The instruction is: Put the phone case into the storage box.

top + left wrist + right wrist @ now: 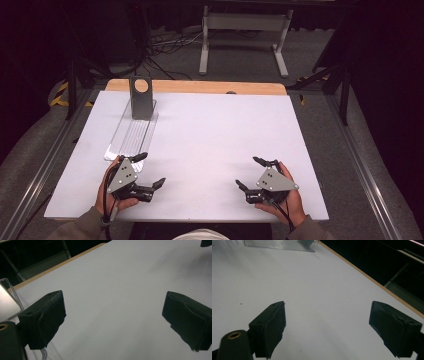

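clear ribbed tray [131,134] lain at far left of white surface [210,140], long axis near-to-far | grey metal stand [141,98] upright on far end, round hole on top | left gripper [148,170] just beside near end, jaws apart, empty | right gripper [250,172] near right, jaws apart, empty

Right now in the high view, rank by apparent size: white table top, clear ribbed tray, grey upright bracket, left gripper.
1. White table top.
2. Clear tray.
3 and 4. Grey bracket and left gripper: look alike in size, and the gripper sits nearer the camera, so I won't rank them.
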A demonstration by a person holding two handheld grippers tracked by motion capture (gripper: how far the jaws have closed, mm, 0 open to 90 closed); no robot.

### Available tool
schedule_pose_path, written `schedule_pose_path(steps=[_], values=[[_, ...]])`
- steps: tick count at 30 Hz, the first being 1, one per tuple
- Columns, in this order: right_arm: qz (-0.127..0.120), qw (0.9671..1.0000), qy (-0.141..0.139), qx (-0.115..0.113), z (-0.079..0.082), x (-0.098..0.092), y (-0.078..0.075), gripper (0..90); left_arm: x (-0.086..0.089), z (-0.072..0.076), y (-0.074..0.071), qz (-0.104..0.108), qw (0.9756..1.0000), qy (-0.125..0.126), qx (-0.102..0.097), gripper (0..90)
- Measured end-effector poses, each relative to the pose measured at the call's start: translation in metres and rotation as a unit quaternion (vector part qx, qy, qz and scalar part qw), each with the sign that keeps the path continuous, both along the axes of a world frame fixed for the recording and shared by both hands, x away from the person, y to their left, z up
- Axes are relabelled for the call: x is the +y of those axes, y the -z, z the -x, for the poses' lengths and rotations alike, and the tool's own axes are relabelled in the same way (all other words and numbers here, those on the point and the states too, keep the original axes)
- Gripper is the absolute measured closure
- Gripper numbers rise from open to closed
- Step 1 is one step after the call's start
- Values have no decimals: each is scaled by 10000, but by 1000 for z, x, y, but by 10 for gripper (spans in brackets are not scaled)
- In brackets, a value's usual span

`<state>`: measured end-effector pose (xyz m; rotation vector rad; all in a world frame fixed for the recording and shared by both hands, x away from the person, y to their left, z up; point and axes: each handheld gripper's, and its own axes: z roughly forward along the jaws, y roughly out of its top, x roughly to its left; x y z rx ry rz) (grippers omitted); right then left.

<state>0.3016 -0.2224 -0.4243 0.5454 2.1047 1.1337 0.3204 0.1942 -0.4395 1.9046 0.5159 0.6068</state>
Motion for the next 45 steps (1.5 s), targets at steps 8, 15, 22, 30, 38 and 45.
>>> schedule_pose_path(steps=[8,15,22,30,38,45], values=[[62,10000,-7,-7,1,7,-1,160,4,3,-1,52,10000,58,60,57],[-10,10000,9,6,0,2,-2,158,3,1,-1,36,10000,19,57,57],[18,10000,-24,-39,2,3,-3,158,3,3,-1,-18,9999,76,65,57],[136,9998,118,-65,1,3,-3,158,3,1,0,-83,9998,132,82,57],[76,9998,174,-83,1,-1,-5,158,2,0,0,-97,9998,144,112,56],[42,9997,225,-24,-1,-3,-4,158,1,-2,1,-132,9997,147,157,57]])
